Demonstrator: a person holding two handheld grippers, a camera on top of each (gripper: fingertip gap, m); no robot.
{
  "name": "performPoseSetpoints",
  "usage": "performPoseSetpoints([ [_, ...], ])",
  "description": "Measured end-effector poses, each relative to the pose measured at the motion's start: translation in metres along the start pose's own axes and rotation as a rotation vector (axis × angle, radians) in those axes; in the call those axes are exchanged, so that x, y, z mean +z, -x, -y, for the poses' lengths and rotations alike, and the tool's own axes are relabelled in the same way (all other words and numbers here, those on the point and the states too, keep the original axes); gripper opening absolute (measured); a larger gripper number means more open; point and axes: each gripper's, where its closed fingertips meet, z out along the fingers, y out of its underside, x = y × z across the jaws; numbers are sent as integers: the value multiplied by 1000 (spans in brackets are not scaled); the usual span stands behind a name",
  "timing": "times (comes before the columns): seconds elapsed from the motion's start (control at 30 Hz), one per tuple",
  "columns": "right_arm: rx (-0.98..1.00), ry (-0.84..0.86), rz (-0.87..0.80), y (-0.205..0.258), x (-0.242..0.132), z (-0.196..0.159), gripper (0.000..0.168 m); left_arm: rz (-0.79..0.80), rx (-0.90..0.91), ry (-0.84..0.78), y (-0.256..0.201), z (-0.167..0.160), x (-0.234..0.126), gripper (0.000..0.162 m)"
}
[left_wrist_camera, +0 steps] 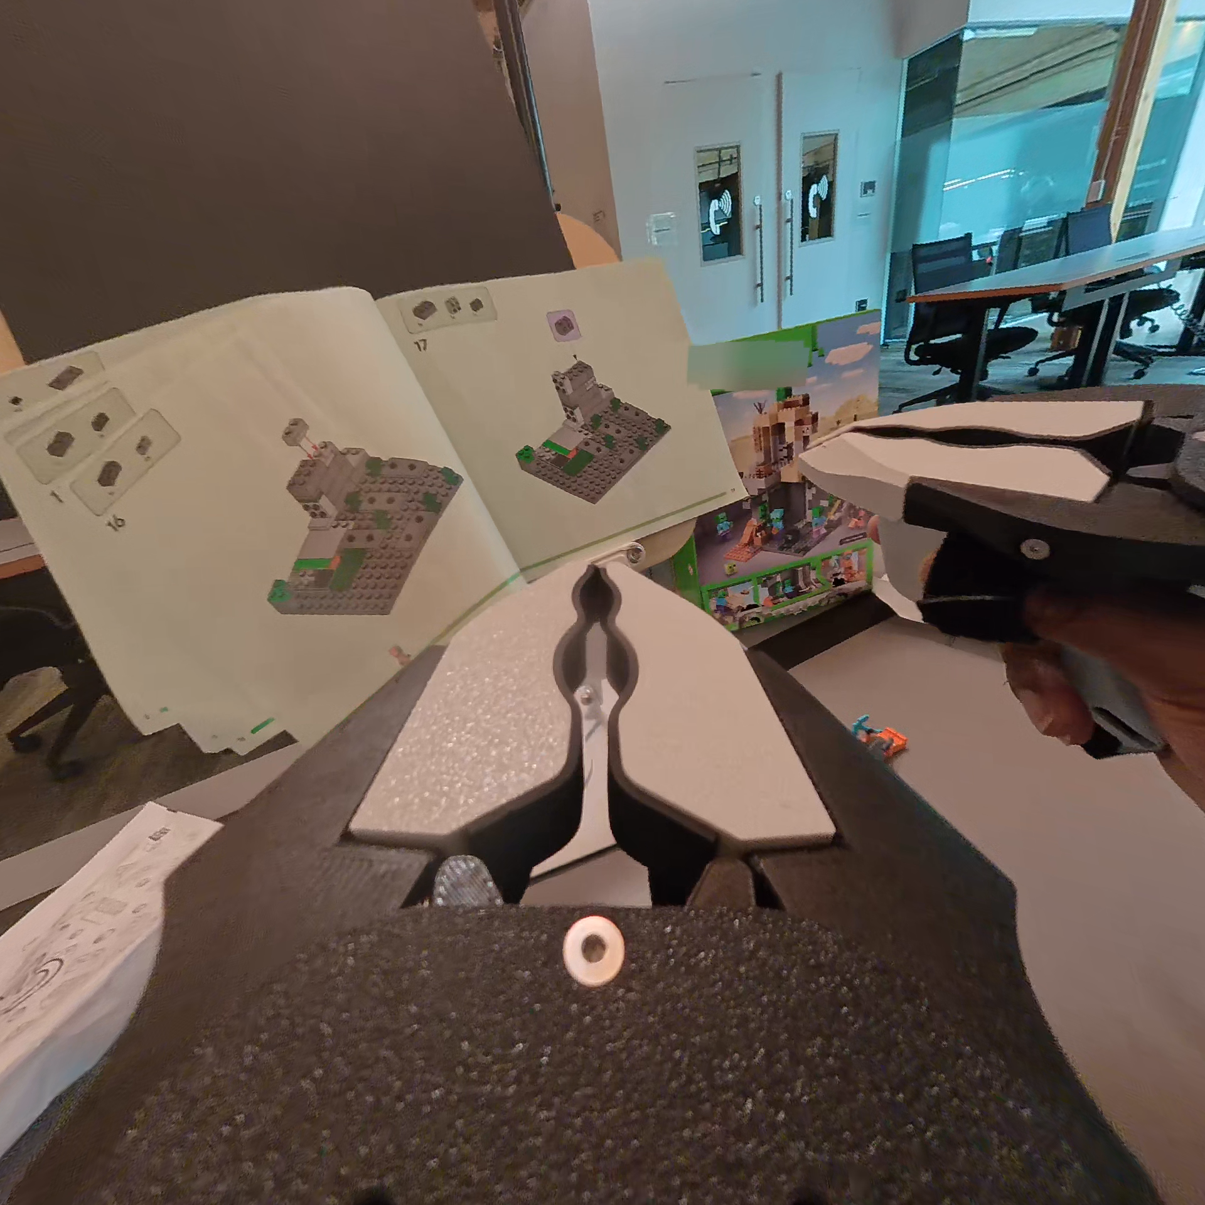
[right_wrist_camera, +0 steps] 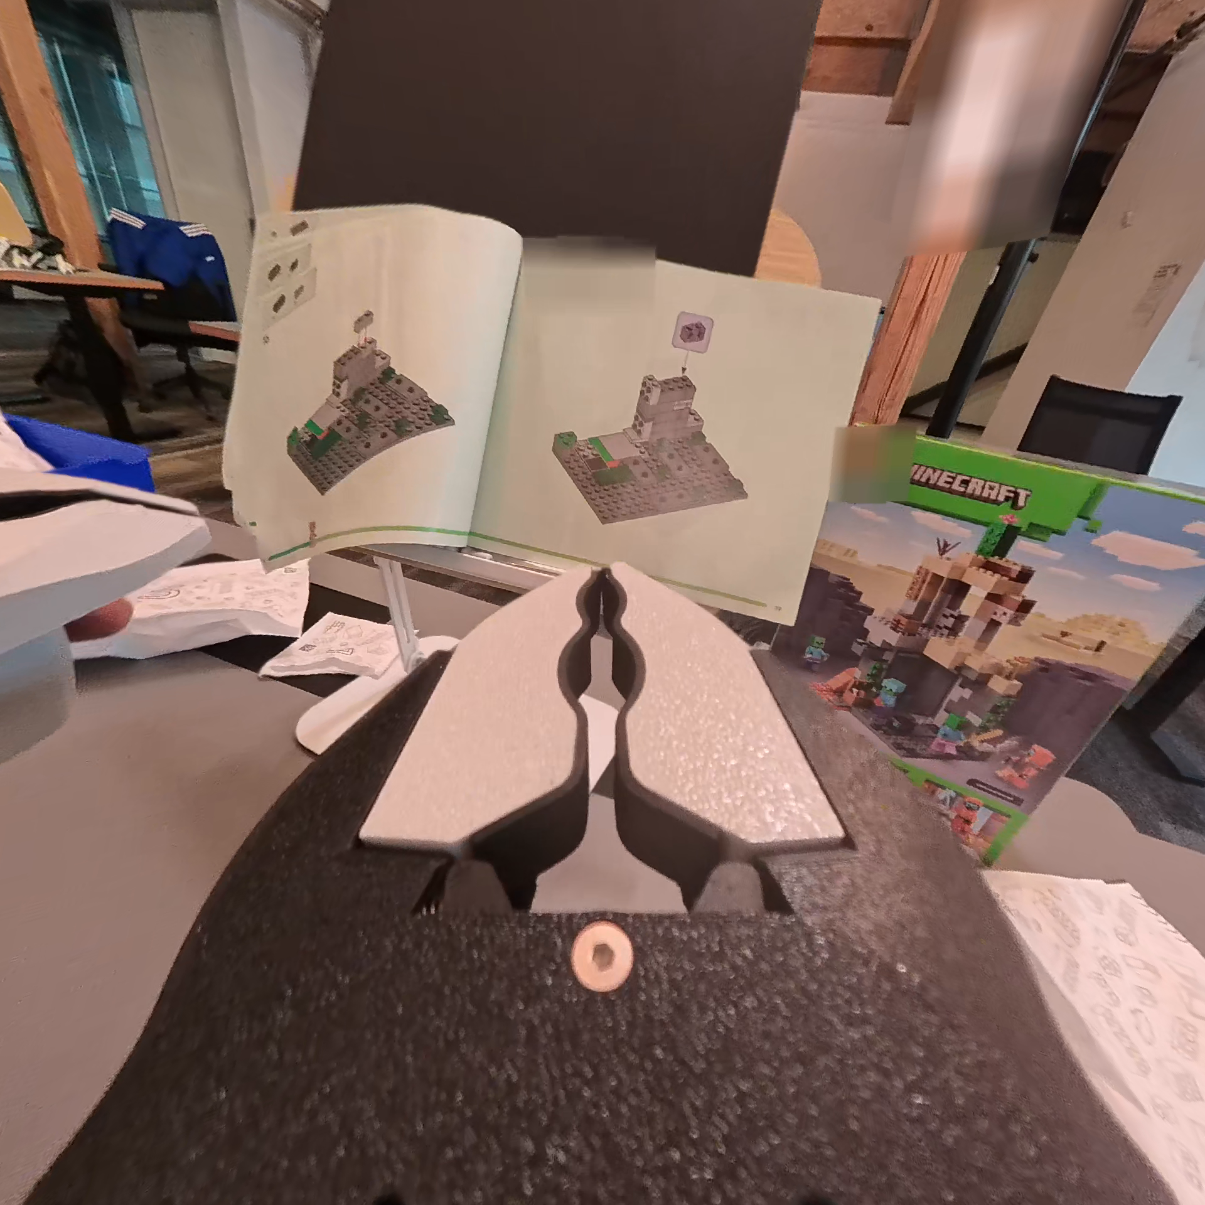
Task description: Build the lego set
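Note:
An open instruction booklet [left_wrist_camera: 365, 469] stands on a white stand [right_wrist_camera: 365, 698], showing a grey plate build; it also shows in the right wrist view [right_wrist_camera: 521, 417]. My left gripper [left_wrist_camera: 596, 574] is shut and empty, raised and pointing at the booklet's lower edge. My right gripper [right_wrist_camera: 603, 574] is shut and empty, pointing at the booklet from the right; it also shows at the right of the left wrist view [left_wrist_camera: 815, 456], held by a hand [left_wrist_camera: 1108, 671]. A small orange and blue lego piece [left_wrist_camera: 880, 737] lies on the grey table [left_wrist_camera: 945, 880]. The build itself is not in view.
The green lego box [right_wrist_camera: 965, 652] stands right of the booklet, also in the left wrist view [left_wrist_camera: 782, 521]. White paper bags lie on the table at left [right_wrist_camera: 215, 606], [left_wrist_camera: 85, 965] and at lower right [right_wrist_camera: 1121, 1017]. Office desks and chairs [left_wrist_camera: 965, 313] stand behind. Spacing between my two grippers at the tips: around 11 cm.

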Motion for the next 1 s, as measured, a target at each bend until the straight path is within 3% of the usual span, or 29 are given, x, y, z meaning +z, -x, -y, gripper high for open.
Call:
performPoseSetpoints([
  [0.6,-30,-3,36,19,0,3,1,14,-22,0,9,1,-3,0],
  [1.0,-100,-9,22,32,19,13,0,78,-47,-12,46,11,-13,0],
])
